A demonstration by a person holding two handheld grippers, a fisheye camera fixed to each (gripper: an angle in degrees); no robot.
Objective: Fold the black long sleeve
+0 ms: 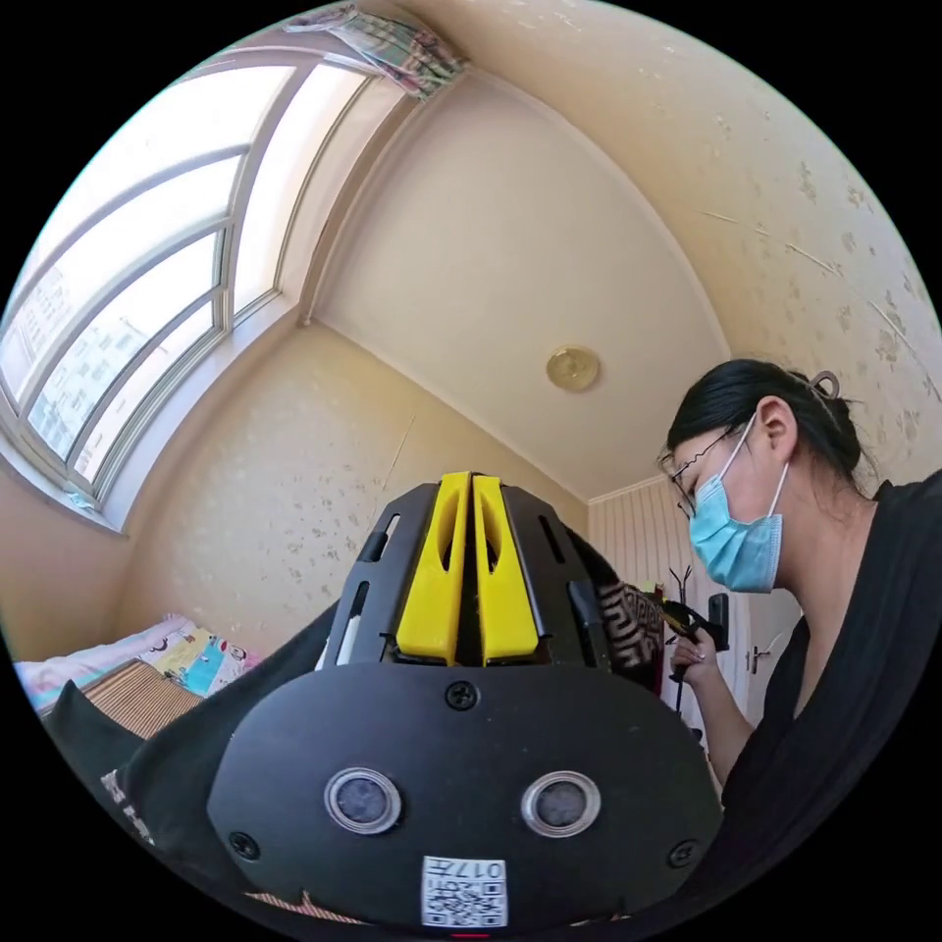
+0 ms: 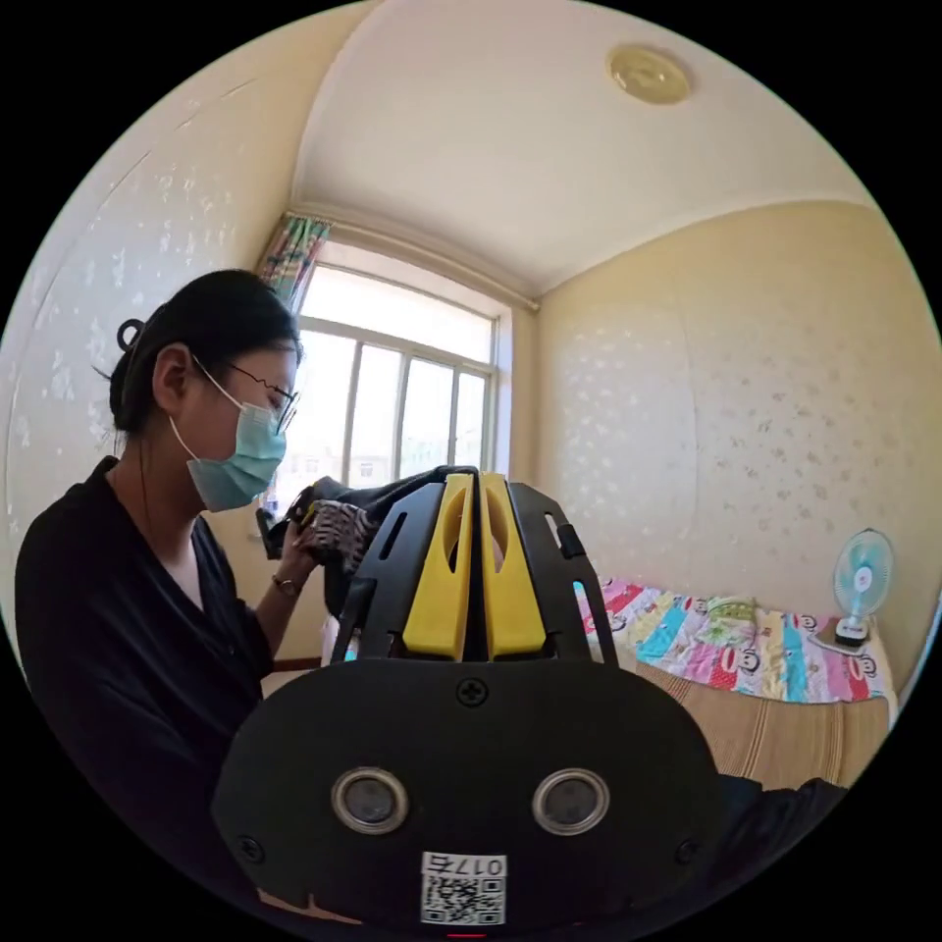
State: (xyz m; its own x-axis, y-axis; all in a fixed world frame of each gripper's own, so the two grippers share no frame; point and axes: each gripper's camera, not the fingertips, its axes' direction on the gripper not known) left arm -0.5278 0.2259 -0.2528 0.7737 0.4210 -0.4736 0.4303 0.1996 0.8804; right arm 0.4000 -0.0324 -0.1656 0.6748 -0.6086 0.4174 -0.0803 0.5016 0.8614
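The black long sleeve (image 1: 167,775) hangs in the air around my left gripper (image 1: 472,478), whose yellow jaws point at the ceiling and are pressed together on a fold of it. A patterned part of the garment (image 1: 633,618) shows to the right, next to the person's hand holding the other gripper (image 1: 699,620). In the right gripper view the black cloth (image 2: 392,496) stretches from the tips of my right gripper (image 2: 477,476), jaws pressed together on it, across to the person's other hand (image 2: 294,559). The person in a black top stands close behind the garment.
A bed with a colourful sheet (image 2: 746,638) and a woven mat (image 2: 785,726) lies below to the right, with a small fan (image 2: 862,579) at its far end. A large window (image 2: 392,412) is behind the person. A round lamp (image 1: 572,368) sits on the ceiling.
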